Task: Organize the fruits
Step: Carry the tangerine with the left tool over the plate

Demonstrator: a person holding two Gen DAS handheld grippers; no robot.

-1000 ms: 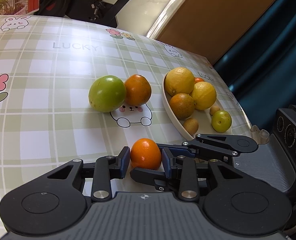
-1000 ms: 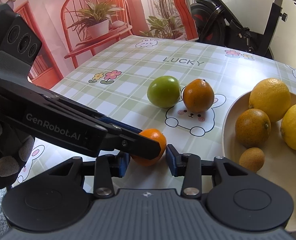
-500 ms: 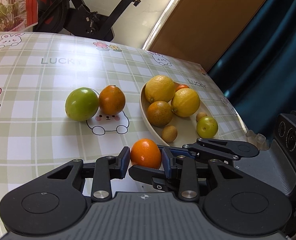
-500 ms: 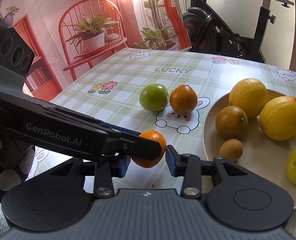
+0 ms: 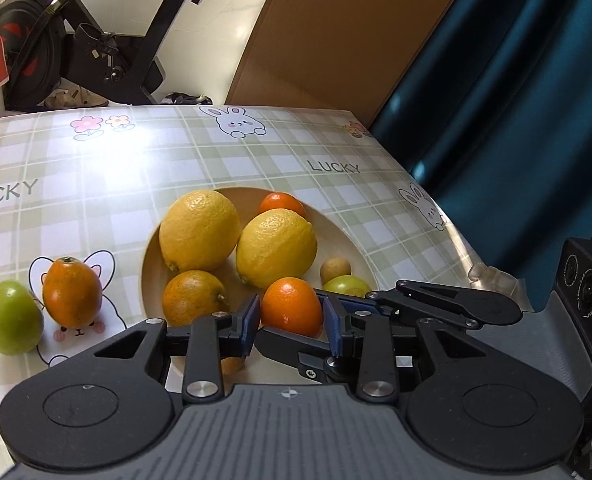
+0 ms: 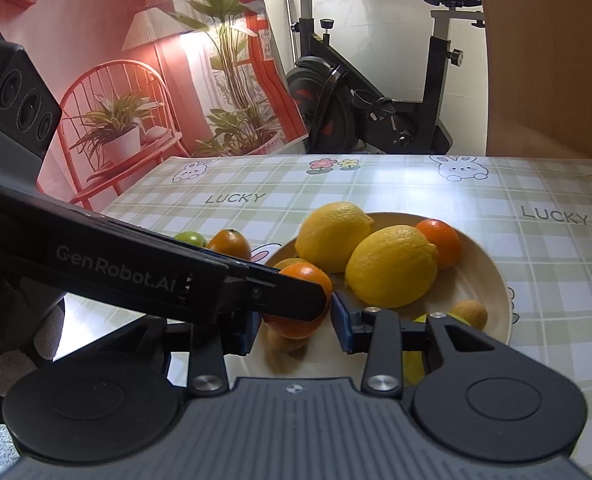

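Note:
A small orange (image 5: 291,307) hangs just above the near side of the beige plate (image 5: 360,240). My left gripper (image 5: 291,318) is shut on it, blue pads on its left and right flanks. My right gripper (image 6: 296,324) comes in from the right and is shut on the same small orange (image 6: 298,300); its fingers (image 5: 456,308) cross in front of the left ones. The plate holds two lemons (image 5: 198,230), an orange (image 5: 192,298), a small orange (image 5: 282,202), a green fruit (image 5: 346,285) and a small brown fruit (image 5: 336,268). A green fruit (image 5: 10,322) and an orange (image 5: 72,294) lie on the tablecloth, left of the plate.
The checked tablecloth (image 5: 256,152) ends at a rounded edge on the right, near a blue curtain (image 5: 516,100). An exercise bike (image 6: 376,100) stands behind the table. A gloved hand (image 6: 16,340) holds the left gripper.
Both grippers, with the small orange between them, have risen off the bare cloth and moved right, so the small orange now hangs over the plate.

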